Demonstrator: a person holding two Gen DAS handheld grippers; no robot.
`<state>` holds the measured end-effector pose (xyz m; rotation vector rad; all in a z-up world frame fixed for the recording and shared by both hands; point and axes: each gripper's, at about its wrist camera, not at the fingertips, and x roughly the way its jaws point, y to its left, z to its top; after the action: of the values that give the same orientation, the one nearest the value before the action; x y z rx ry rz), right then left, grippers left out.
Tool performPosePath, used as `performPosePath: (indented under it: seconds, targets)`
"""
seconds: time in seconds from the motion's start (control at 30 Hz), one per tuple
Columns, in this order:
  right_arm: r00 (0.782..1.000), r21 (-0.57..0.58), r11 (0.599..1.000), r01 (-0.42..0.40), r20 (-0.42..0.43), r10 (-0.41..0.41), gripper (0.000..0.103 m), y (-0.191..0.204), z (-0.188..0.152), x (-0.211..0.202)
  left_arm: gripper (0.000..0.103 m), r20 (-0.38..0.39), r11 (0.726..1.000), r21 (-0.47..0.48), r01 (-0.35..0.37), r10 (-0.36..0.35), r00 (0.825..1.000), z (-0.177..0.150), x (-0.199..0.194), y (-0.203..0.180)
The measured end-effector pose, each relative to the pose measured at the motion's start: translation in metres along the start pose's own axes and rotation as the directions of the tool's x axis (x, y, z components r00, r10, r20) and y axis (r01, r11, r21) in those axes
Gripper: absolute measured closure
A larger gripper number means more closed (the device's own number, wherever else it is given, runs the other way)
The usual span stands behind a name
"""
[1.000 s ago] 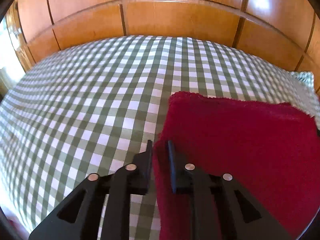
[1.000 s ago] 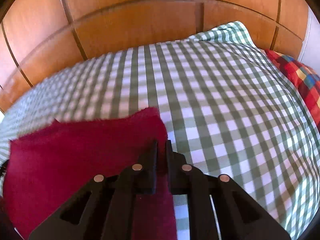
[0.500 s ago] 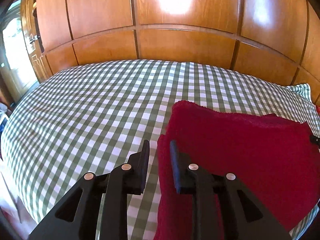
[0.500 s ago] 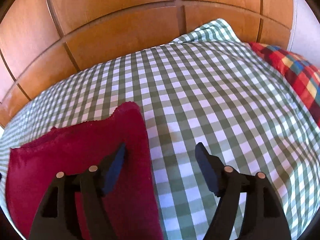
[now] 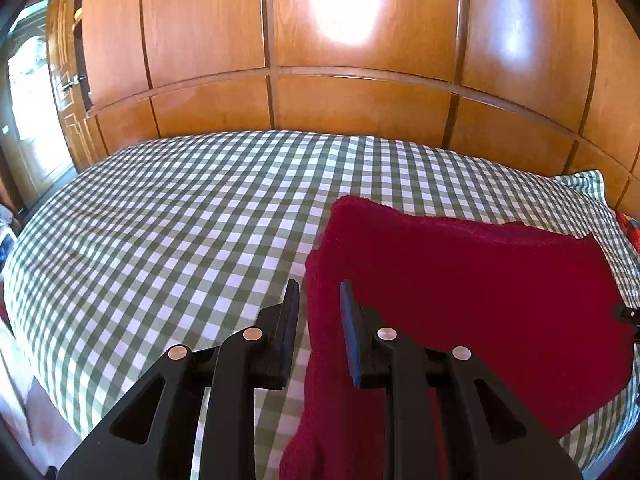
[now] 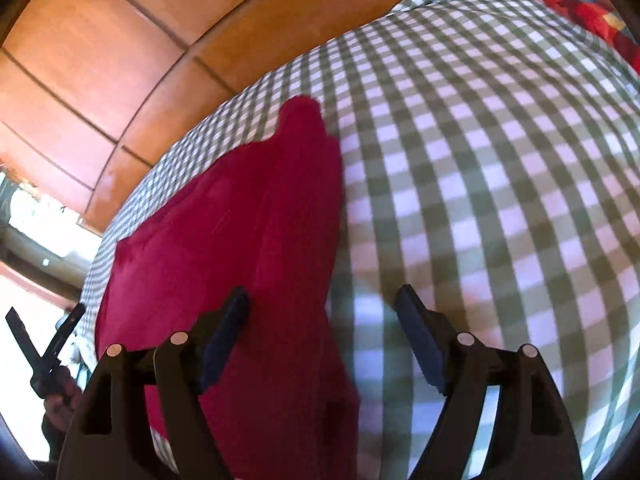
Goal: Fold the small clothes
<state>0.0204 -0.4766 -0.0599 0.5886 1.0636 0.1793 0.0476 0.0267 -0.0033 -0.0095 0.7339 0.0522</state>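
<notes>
Red terry cloth [image 5: 460,300] drapes between and right of the left gripper [image 5: 319,294], whose narrow jaws look parted off its edge, over the green gingham bedspread [image 5: 160,240]. From the right wrist, the right gripper [image 6: 322,300] has just been opening, wide and empty; the cloth lies under its left finger. Smooth the fold flat before regripping.

A bed in green-and-white checked bedding [image 5: 168,216] fills the near ground. Glossy wooden panelling [image 5: 360,40] closes the far side, catching a bright glare. Daylight enters at the far left through a doorway [image 5: 28,92].
</notes>
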Motion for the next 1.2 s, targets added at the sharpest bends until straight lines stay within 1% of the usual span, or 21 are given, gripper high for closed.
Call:
performPosePath:
  seconds: [0.1,0.2,0.37,0.4,0.47,0.57,0.63,0.67,0.7,0.73,0.8,0.87,0.9,1.0,1.1,1.2]
  targets:
    - [1.000,0.016,1.000,-0.022,0.008,0.022,0.026,-0.001,-0.009,-0.003,0.083,-0.013,1.000,0.006,0.011,-0.011,1.000,-0.007,-0.003,-0.004]
    - [0.997,0.025,0.997,-0.070,-0.012,0.070,0.026,0.001,-0.015,-0.004,0.083,-0.025,0.999,0.016,0.031,-0.030,0.999,-0.015,-0.005,-0.008]
    - [0.995,0.028,0.995,-0.099,-0.027,0.100,0.022,0.005,-0.006,0.009,0.083,-0.040,0.996,0.052,0.072,-0.070,0.997,-0.025,-0.006,-0.020]
    - [0.994,0.030,0.994,-0.104,-0.028,0.105,0.022,0.007,-0.003,0.013,0.083,-0.057,0.994,0.066,0.088,-0.084,0.995,-0.027,-0.003,-0.023]
    - [0.992,0.030,0.992,-0.125,-0.029,0.126,0.022,0.010,0.004,0.021,0.083,-0.092,0.993,0.088,0.082,-0.074,0.993,-0.032,0.006,-0.027]
    - [0.990,0.001,0.991,-0.134,-0.044,0.134,0.023,0.016,0.012,0.032,0.083,-0.146,0.993,0.076,0.089,-0.077,0.986,-0.039,0.022,-0.025]
    - [0.989,-0.020,0.990,-0.140,-0.056,0.139,0.031,0.021,0.012,0.036,0.083,-0.152,0.993,0.064,0.100,-0.089,0.984,-0.040,0.025,-0.023]
    - [0.985,-0.023,0.987,-0.159,-0.075,0.156,0.043,0.022,0.012,0.038,0.083,-0.153,0.992,0.065,0.104,-0.093,0.984,-0.041,0.025,-0.023]
    - [0.984,-0.027,0.987,-0.161,-0.082,0.158,0.050,0.025,0.012,0.041,0.083,-0.155,0.992,0.068,0.107,-0.095,0.983,-0.040,0.026,-0.023]
    - [0.983,-0.036,0.986,-0.164,-0.090,0.161,0.054,0.027,0.011,0.042,0.083,-0.158,0.991,0.070,0.111,-0.099,0.982,-0.040,0.028,-0.023]
    - [0.980,-0.032,0.983,-0.181,-0.094,0.177,0.070,0.032,0.011,0.041,0.083,-0.162,0.990,0.062,0.123,-0.112,0.980,-0.039,0.030,-0.020]
    - [0.978,-0.044,0.980,-0.195,-0.082,0.191,0.075,0.044,0.013,0.037,0.083,-0.162,0.990,0.049,0.136,-0.127,0.979,-0.037,0.029,-0.017]
    - [0.979,-0.056,0.980,-0.193,-0.078,0.189,0.076,0.051,0.014,0.035,0.083,-0.160,0.989,0.039,0.144,-0.136,0.978,-0.035,0.028,-0.014]
    - [0.979,-0.091,0.977,-0.193,-0.079,0.186,0.076,0.077,0.019,0.027,0.083,-0.146,0.985,0.004,0.175,-0.173,0.974,-0.032,0.020,-0.005]
    - [0.982,-0.117,0.977,-0.180,-0.079,0.172,0.076,0.107,0.026,0.019,0.083,-0.123,0.974,-0.047,0.220,-0.224,0.967,-0.030,0.010,0.010]
    - [0.981,-0.131,0.973,-0.188,-0.076,0.179,0.077,0.134,0.030,0.013,0.083,-0.110,0.966,-0.096,0.239,-0.249,0.962,-0.029,0.003,0.027]
